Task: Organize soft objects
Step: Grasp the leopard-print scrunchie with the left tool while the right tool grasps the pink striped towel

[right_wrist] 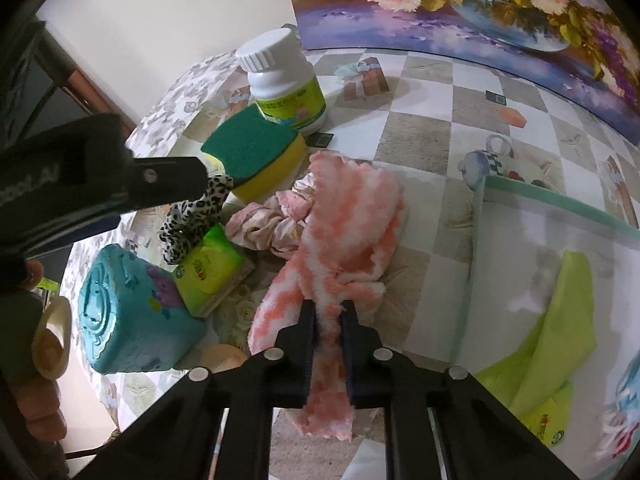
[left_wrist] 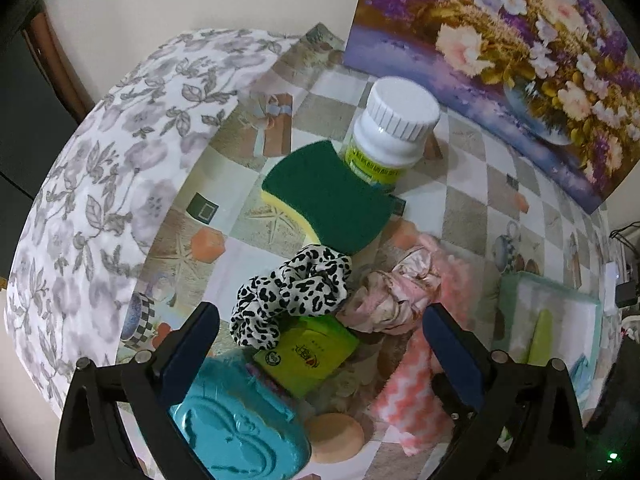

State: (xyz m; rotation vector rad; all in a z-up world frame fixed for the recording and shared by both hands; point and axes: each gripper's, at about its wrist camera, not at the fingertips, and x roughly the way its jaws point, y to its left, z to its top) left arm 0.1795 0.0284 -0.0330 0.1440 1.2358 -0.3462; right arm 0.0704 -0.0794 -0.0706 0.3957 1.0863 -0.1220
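Observation:
My right gripper (right_wrist: 329, 314) is shut on a fluffy pink-and-white cloth (right_wrist: 352, 224), which trails across the table; it also shows in the left wrist view (left_wrist: 420, 400). My left gripper (left_wrist: 320, 328) is open above a leopard-print scrunchie (left_wrist: 292, 292), a pink scrunchie (left_wrist: 392, 300) and a green tissue pack (left_wrist: 308, 356). A green-and-yellow sponge (left_wrist: 328, 196) lies behind them. In the right wrist view I see the sponge (right_wrist: 256, 152), leopard scrunchie (right_wrist: 192, 220) and pink scrunchie (right_wrist: 264, 228).
A white pill bottle (left_wrist: 392, 128) stands behind the sponge. A teal box (left_wrist: 240, 432) sits near the left fingers. A white tray with a mint rim (right_wrist: 560, 200) holds a lime cloth (right_wrist: 560, 320) at right. A flower painting (left_wrist: 500, 40) leans at the back.

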